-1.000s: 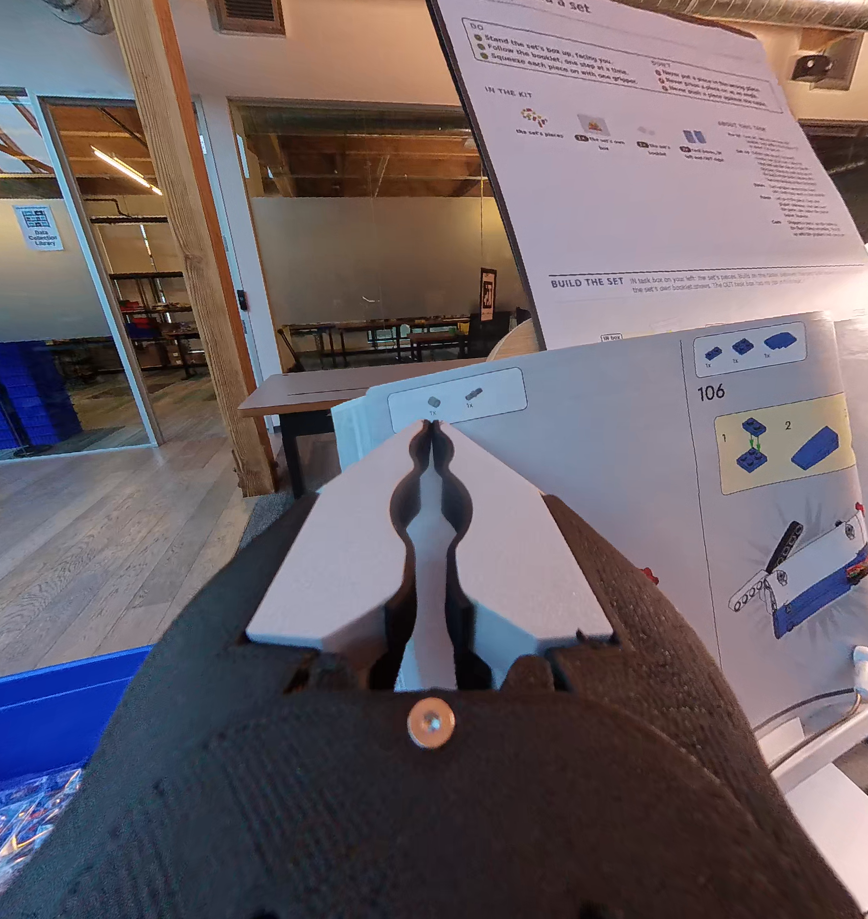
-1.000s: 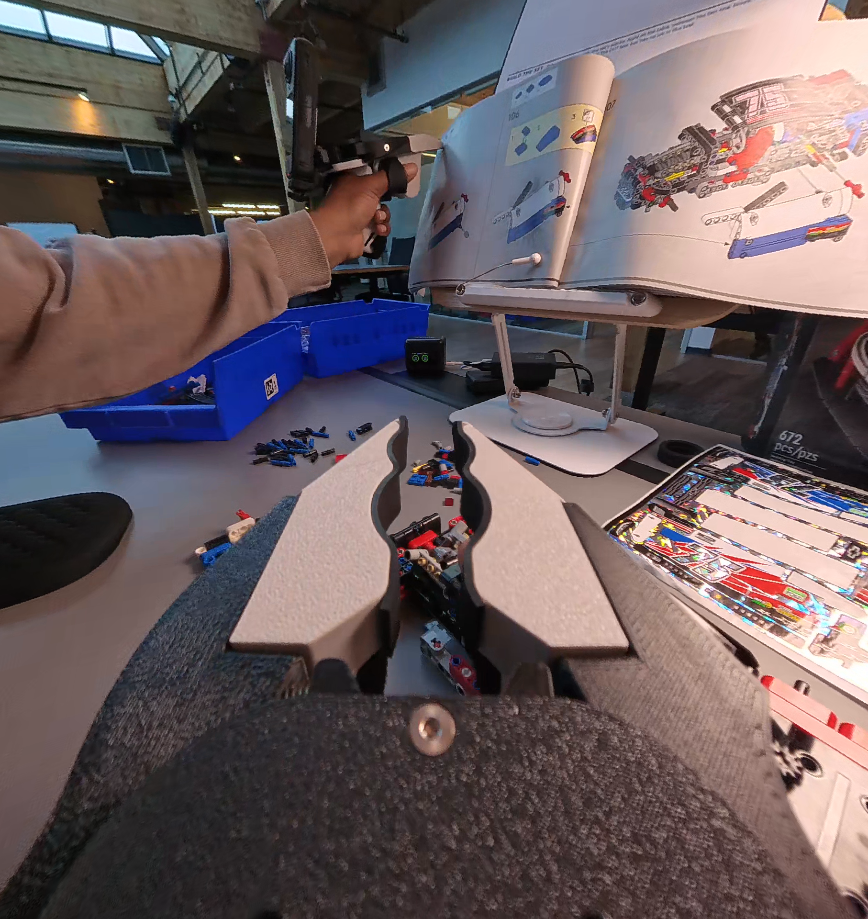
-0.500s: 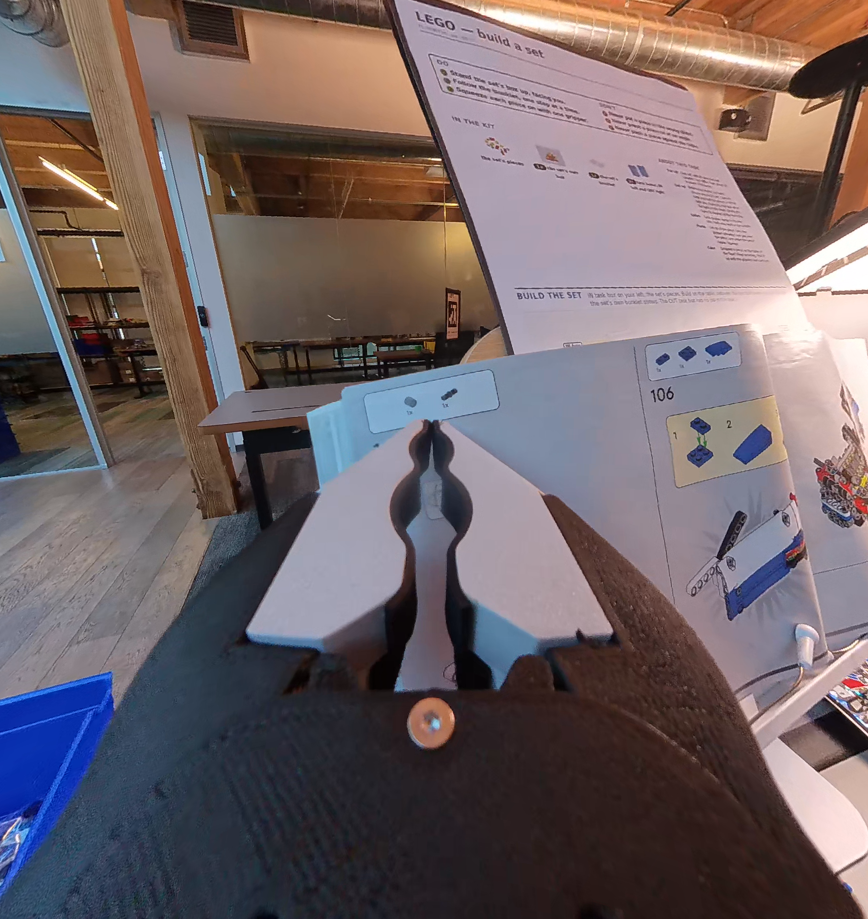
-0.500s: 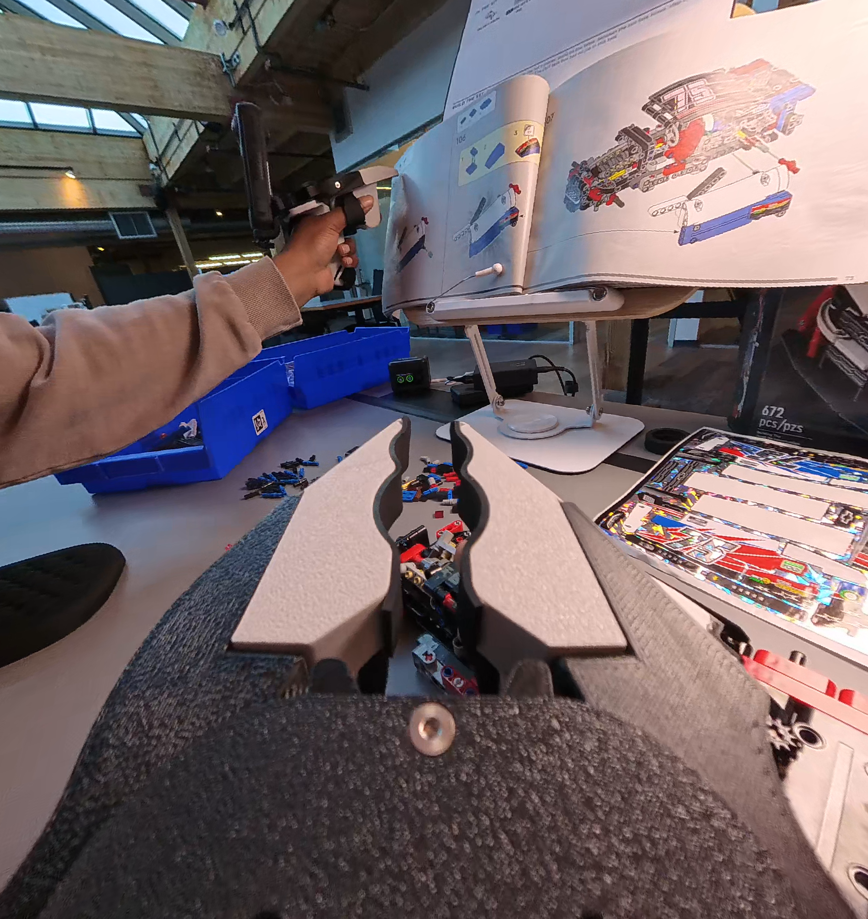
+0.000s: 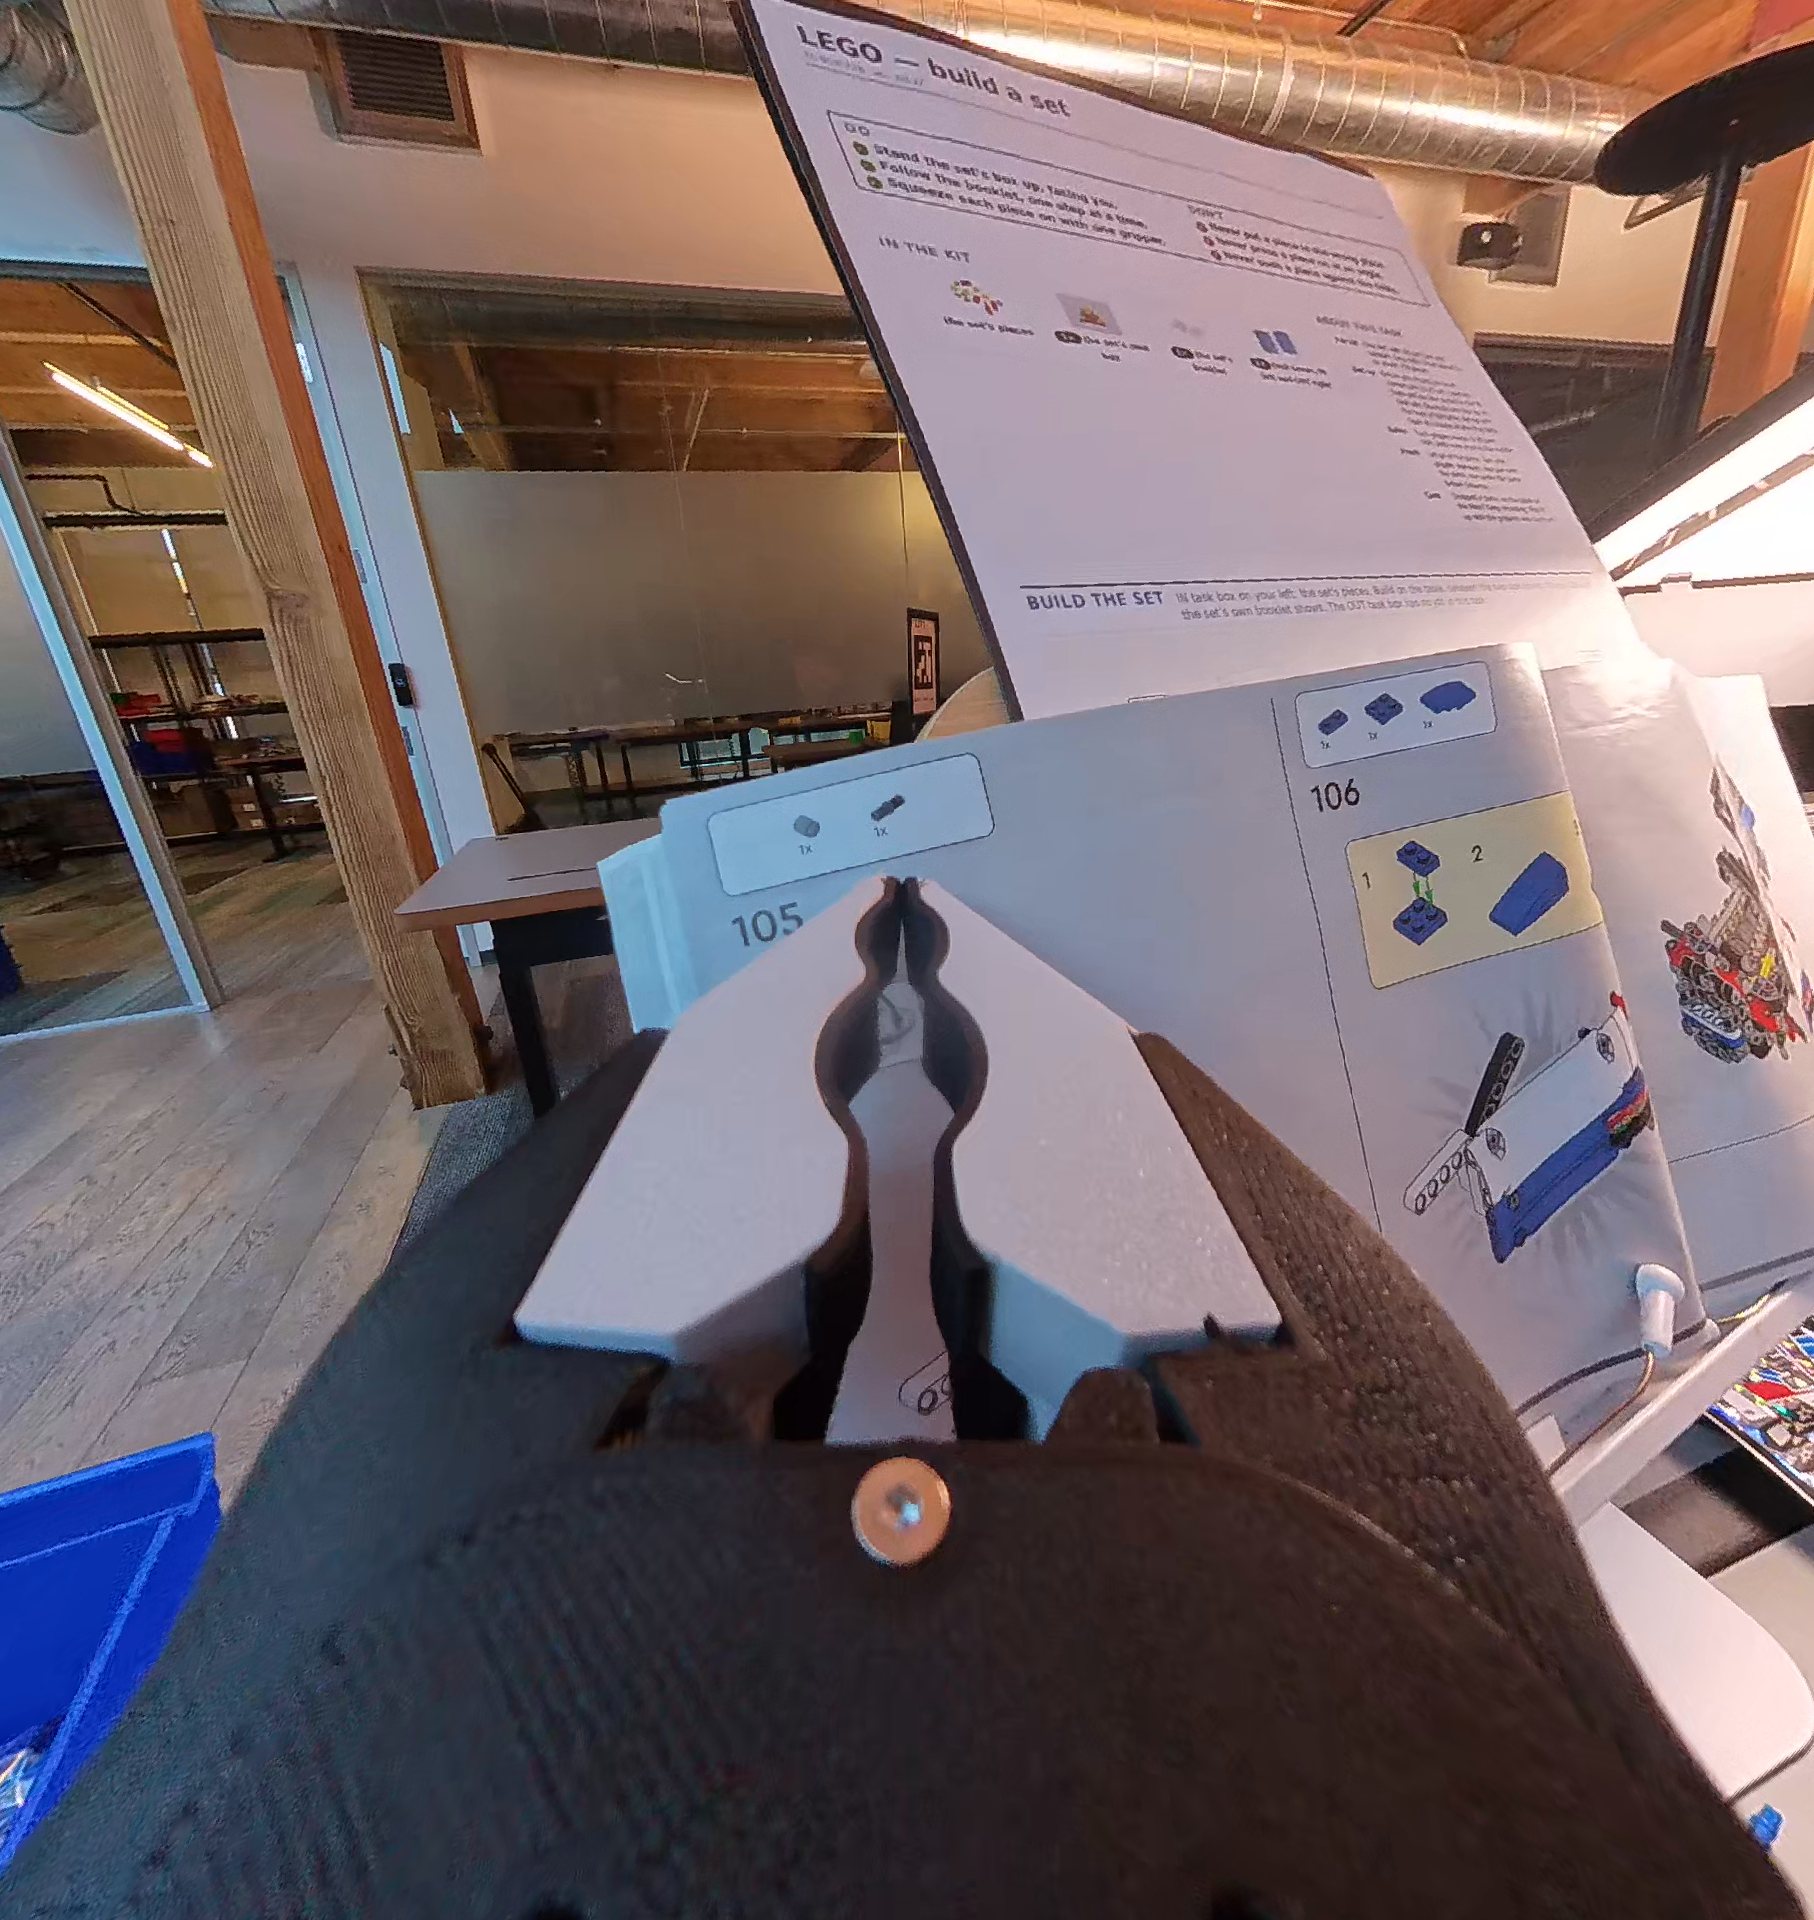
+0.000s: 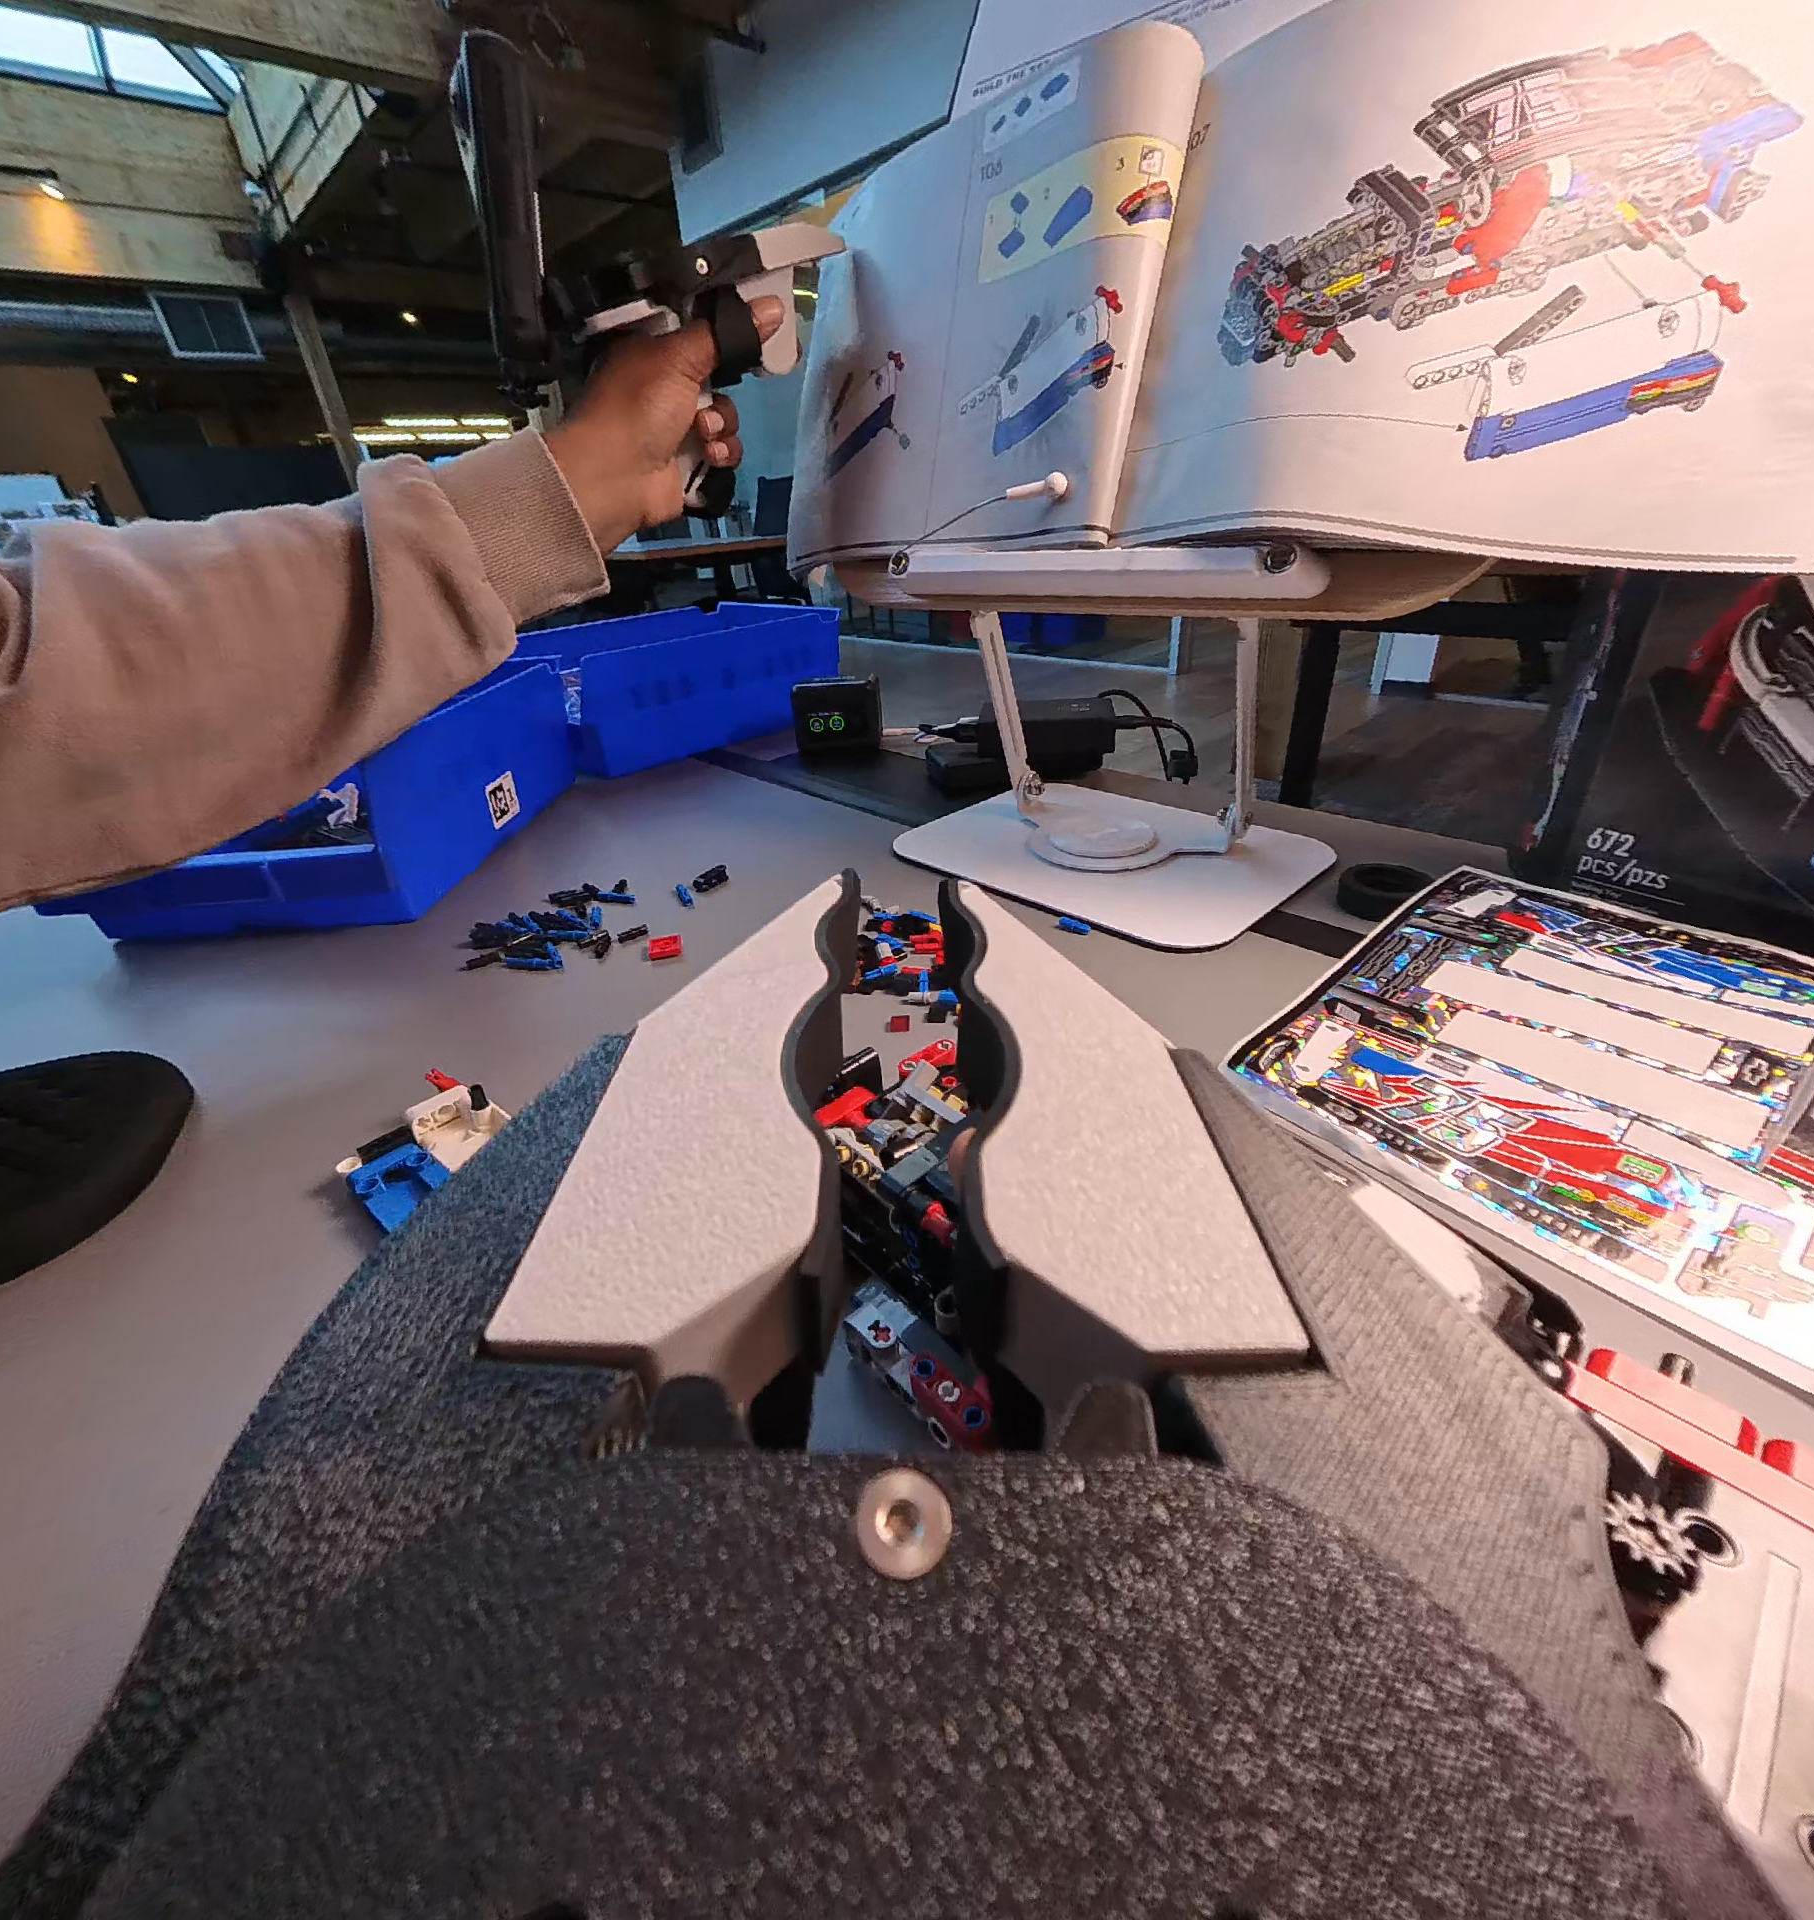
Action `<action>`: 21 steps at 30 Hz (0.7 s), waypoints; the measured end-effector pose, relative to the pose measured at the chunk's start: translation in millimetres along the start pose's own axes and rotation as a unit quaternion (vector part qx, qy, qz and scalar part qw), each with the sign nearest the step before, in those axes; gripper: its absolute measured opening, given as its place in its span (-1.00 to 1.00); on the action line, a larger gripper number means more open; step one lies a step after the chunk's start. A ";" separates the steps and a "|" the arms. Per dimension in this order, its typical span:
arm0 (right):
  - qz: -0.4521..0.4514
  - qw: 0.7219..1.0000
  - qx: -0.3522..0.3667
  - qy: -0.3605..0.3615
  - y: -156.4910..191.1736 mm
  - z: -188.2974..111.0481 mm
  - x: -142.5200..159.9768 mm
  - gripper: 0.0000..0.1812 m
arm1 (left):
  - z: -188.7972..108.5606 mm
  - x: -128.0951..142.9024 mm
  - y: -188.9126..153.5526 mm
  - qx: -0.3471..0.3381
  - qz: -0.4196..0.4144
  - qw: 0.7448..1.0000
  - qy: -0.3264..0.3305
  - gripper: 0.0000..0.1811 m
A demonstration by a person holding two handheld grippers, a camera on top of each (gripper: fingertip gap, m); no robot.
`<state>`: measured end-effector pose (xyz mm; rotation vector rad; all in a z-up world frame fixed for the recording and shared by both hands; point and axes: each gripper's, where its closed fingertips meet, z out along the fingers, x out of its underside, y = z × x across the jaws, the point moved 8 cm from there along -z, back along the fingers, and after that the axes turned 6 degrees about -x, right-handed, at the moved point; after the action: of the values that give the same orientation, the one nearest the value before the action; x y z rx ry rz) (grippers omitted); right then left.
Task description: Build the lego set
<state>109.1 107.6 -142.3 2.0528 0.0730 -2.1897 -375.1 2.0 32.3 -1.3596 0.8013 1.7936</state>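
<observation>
Left gripper [image 5: 901, 885] jaws pinched closed on booklet [image 5: 1142, 935] page edge, up on stand. Right gripper [image 6: 898, 894] jaws slightly apart, empty, above half-built car [image 6: 898, 1164]; its length runs along the jaws.

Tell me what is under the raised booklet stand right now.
Under the booklet stand, its white base plate rests on the grey table. Behind its legs lie a black power adapter with cables and a small black device. The booklet hides the stand's upper part.
</observation>
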 end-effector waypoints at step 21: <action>-0.062 0.997 -0.039 0.018 25.2 -1.3 -2.3 -0.86 | -227.6 33.1 -69.9 0.213 0.055 0.962 0.162 -0.90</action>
<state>113.9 82.9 -138.6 2.0967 0.2919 -2.1820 -205.7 -142.2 -58.8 -1.3473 1.3740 1.3799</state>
